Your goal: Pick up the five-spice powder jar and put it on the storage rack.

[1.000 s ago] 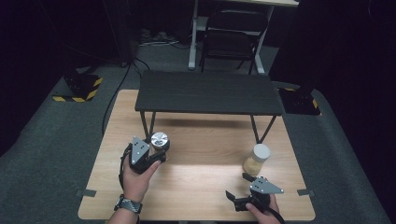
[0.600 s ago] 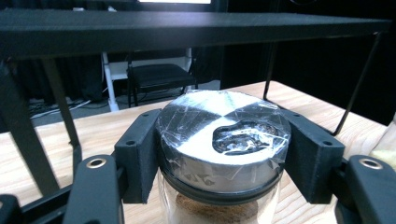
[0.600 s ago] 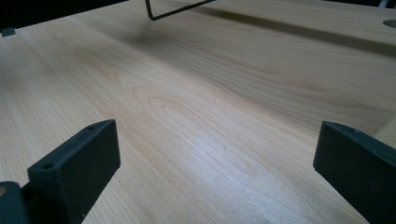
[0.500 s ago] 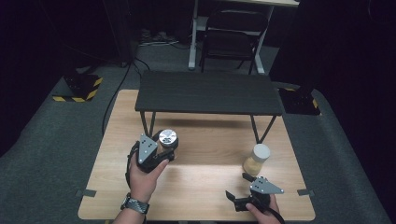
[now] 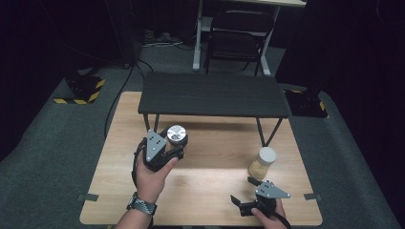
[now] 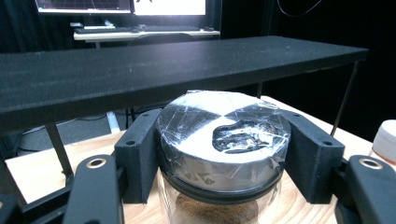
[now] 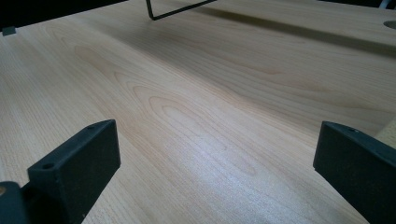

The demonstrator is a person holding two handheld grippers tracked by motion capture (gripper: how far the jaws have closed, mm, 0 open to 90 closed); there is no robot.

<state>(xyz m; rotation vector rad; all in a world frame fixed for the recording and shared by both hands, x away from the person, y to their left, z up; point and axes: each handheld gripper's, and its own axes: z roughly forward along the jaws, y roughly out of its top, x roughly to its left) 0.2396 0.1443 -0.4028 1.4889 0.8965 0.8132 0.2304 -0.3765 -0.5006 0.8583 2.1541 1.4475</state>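
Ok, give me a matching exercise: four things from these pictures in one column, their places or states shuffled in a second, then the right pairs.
Things:
1. silver-lidded jar
2. white-lidded jar
3. right gripper
4. black shelf

Places or states:
A. open, nothing between its jaws
B. stands at the far side of the wooden table
C. clamped at the lid in the left gripper
D. stands free just beyond the right gripper

Pairs: 1-C, 2-D, 3-A, 4-B
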